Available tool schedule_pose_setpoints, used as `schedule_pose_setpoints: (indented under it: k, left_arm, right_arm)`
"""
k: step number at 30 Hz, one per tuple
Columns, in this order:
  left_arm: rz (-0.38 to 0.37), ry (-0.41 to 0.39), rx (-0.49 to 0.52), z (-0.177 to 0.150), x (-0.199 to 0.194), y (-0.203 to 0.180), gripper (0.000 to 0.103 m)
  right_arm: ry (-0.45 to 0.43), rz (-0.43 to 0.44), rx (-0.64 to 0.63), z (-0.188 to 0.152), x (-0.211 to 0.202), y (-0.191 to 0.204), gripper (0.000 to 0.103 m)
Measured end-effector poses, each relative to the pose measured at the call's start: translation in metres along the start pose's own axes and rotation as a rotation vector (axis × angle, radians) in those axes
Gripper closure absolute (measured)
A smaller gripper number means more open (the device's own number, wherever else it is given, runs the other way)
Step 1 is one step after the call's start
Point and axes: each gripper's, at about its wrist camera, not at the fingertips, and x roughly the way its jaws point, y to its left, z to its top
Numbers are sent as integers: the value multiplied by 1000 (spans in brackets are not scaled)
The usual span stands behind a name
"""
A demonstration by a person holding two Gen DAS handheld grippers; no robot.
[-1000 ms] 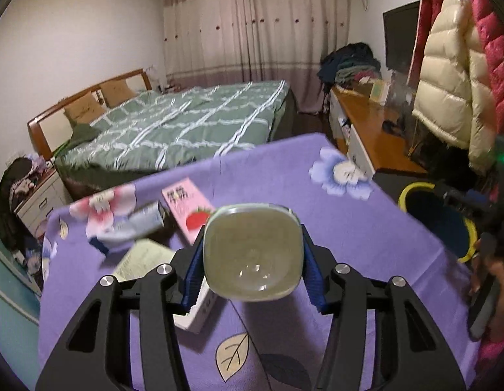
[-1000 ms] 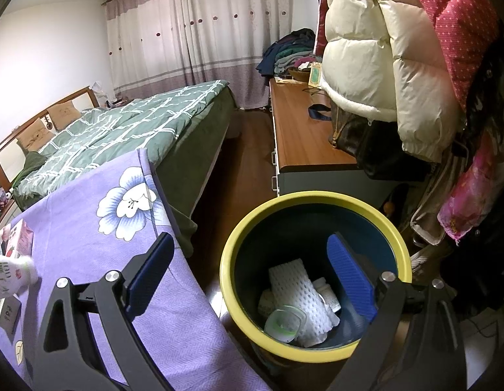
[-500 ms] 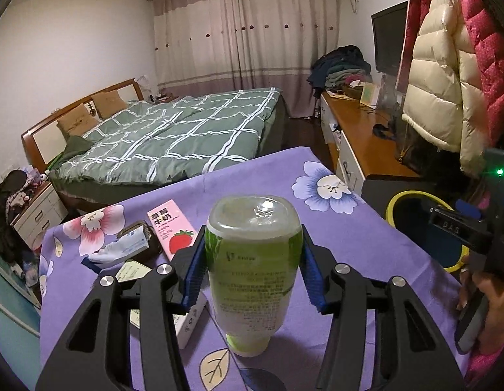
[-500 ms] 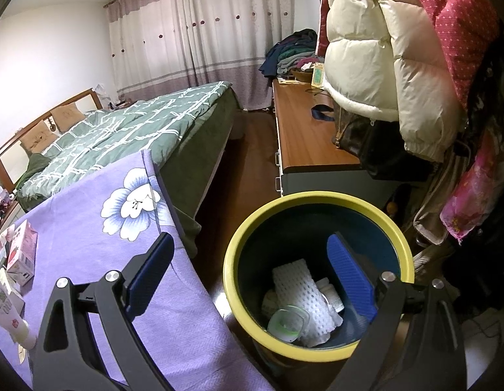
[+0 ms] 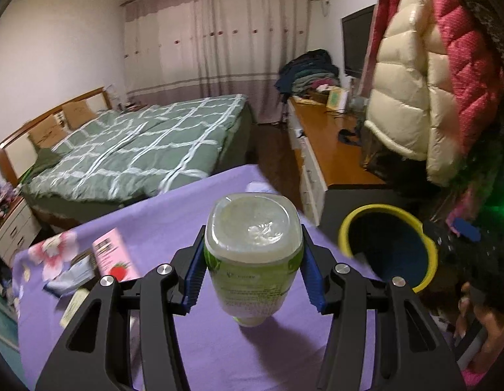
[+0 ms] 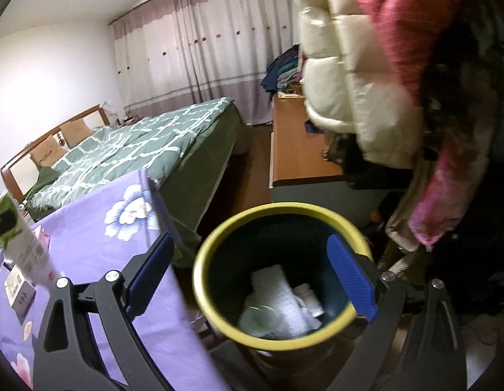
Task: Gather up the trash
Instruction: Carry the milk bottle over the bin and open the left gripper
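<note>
Left wrist view: the left gripper [image 5: 252,272] was clamped on an upside-down green-labelled bottle [image 5: 252,254] above the purple tablecloth [image 5: 173,224], the yellow-rimmed bin [image 5: 387,247] off to its right.

Right wrist view: the right gripper [image 6: 250,275] hung with jaws wide apart and empty over the bin [image 6: 278,283], which held white trash [image 6: 281,306].

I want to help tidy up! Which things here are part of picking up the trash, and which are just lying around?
For the job: green bottle clamped in the left gripper; yellow-rimmed bin; pink carton on the table.
Just there: bed, hanging coats, wooden dresser.
</note>
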Motion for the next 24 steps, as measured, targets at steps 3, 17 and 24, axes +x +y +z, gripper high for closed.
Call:
schedule_pose_setpoints:
  k: [3, 17, 24]
  left_arm:
    - [-45, -17, 36, 18, 7, -31, 51]
    - [-250, 49, 107, 58, 84, -173, 51]
    - [-206, 70, 99, 50, 103, -190, 15]
  right_arm:
    - [-14, -24, 4, -2, -11, -23, 13]
    - [3, -106, 75, -8, -9, -95, 13]
    - [10, -109, 86, -9, -6, -100, 13]
